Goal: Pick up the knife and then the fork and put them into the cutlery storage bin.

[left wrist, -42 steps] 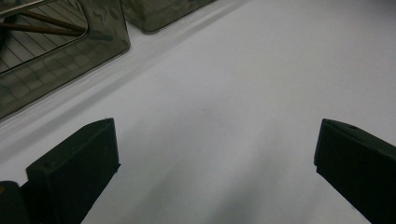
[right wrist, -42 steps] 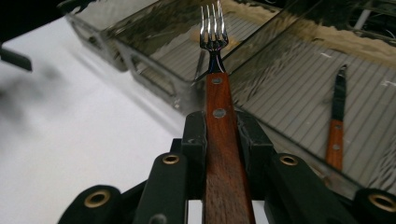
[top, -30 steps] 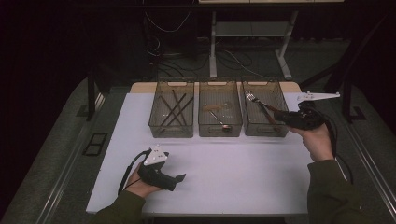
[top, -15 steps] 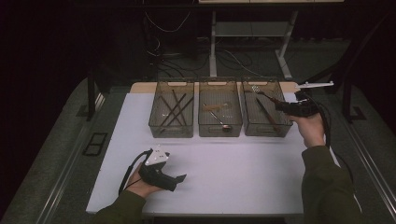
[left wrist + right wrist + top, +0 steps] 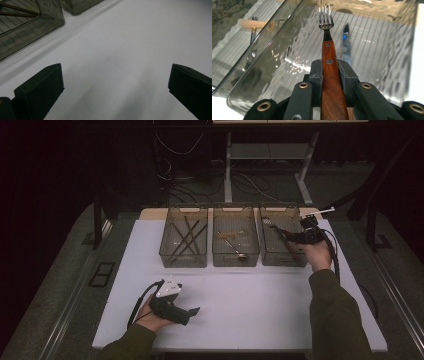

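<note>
Right tool (image 5: 331,75): clamped on wooden-handled fork (image 5: 329,65), over right bin (image 5: 280,257).
Left tool (image 5: 192,311): jaws wide apart, empty.
Change: right tool now lower, farther over the bin.

The high view looks forward and down over the white table (image 5: 240,295) from the person's side. The left gripper view skims low across the table (image 5: 120,50), catching a bin's (image 5: 30,27) corner. The right gripper view peers closely into the right bin (image 5: 374,50), also seen from above (image 5: 282,257).
</note>
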